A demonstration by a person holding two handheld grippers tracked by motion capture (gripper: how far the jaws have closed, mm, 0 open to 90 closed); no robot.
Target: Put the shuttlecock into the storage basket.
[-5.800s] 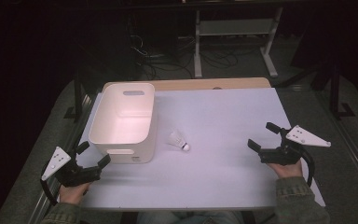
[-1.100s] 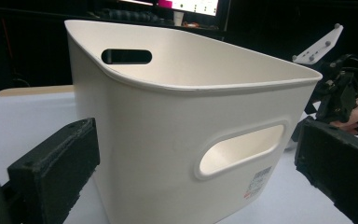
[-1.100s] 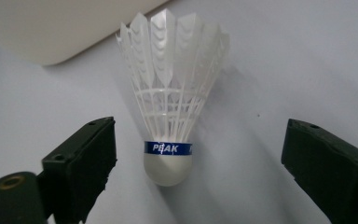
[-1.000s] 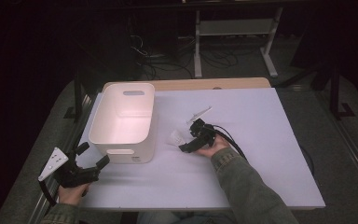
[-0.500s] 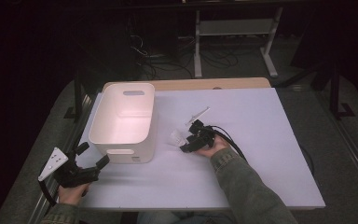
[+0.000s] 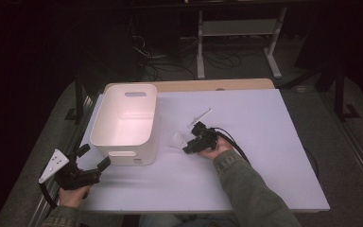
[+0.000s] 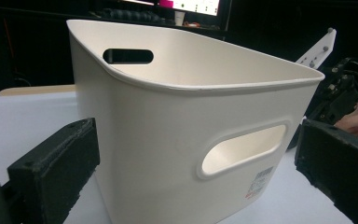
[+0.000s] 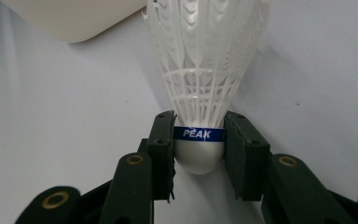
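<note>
Right gripper (image 8: 199, 144) has just closed its jaws on the shuttlecock (image 8: 204, 88) by its cork, at 3 o'clock beside the bin (image 6: 123, 124), feathers spared; left gripper (image 6: 90, 163) idles wide at the bin's 7 o'clock.

Olive-green jacket sleeves cover both forearms. Each hand carries a matte black gripper: the left gripper (image 6: 90, 166) topped by a grey three-cornered plate, the right gripper (image 6: 187, 144) trailing a black cable, its jaws fixed with brass-coloured rivets.
</note>
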